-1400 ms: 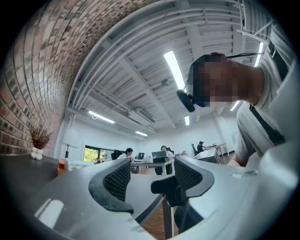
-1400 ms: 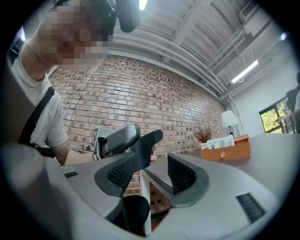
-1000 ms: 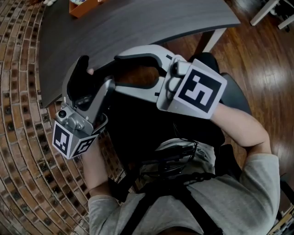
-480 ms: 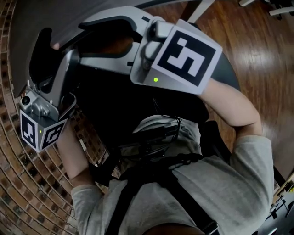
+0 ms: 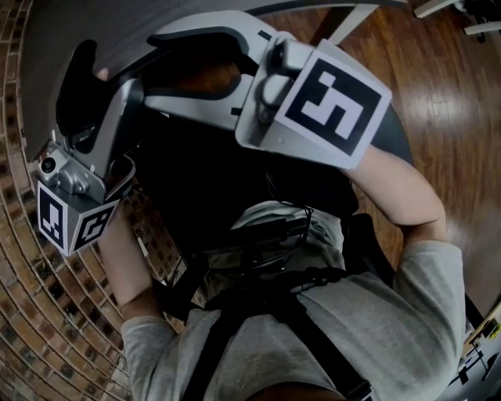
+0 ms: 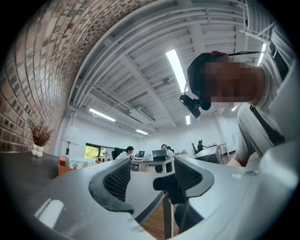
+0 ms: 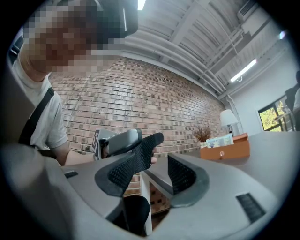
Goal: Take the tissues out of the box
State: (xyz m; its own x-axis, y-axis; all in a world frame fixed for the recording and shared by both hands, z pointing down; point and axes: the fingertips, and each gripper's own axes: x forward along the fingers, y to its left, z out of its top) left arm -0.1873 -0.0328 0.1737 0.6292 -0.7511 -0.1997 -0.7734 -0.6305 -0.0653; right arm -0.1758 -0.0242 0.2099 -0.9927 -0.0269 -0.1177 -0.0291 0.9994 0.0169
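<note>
- My left claw (image 6: 152, 171) shows a narrow gap between its jaws with nothing in it. My right claw (image 7: 152, 174) is the same, narrow and empty.
- Both are crossed close to my chest in the upper left of the head view, tips just beside each other.
- Over the last second my head camera has dipped. The rectangular orange wooden box (image 7: 225, 150) was at the top edge of the head view then and is now out of that view. Only a strip of the dark grey worktop (image 5: 55, 23) shows there.
- The box stands far back on the worktop, right of centre in the right gripper view, well apart from both claws. The pale pack (image 7: 218, 140) on it is probably the tissues.
- I judge the task not yet begun: I need to look up and reach across.
</note>
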